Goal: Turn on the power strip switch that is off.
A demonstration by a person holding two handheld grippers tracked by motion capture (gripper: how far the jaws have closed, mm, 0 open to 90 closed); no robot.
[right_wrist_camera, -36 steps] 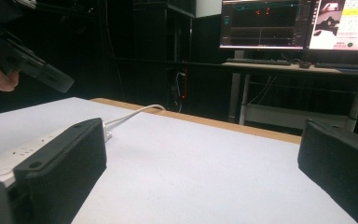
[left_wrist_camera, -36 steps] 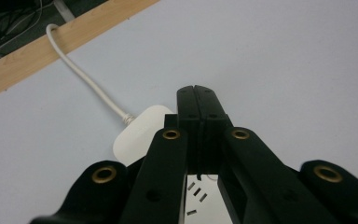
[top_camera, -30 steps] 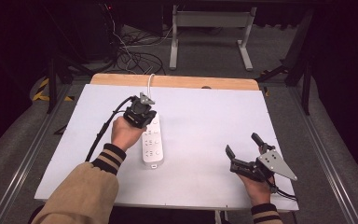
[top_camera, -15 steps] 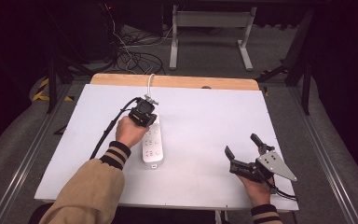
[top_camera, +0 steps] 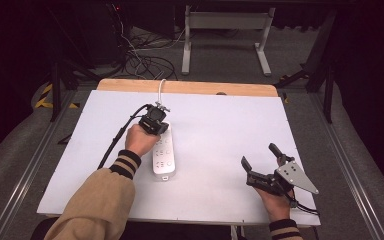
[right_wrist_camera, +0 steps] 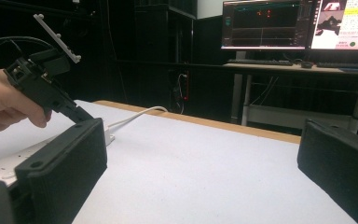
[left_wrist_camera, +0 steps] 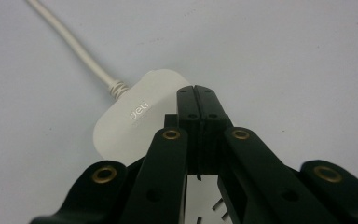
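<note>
Plainly, the white power strip lies flat near the middle of the bench, lengthwise toward the far edge, its cord running off that edge. It looks like hard, smooth plastic: stiff, fairly light, slippery on the rounded corners, and the cord would drag if it were moved. The long flat sides seem the safest place to pinch it. The left tool hangs over the cord end with jaws pressed together on nothing. The right tool rests near the right front corner, jaws spread wide.
</note>
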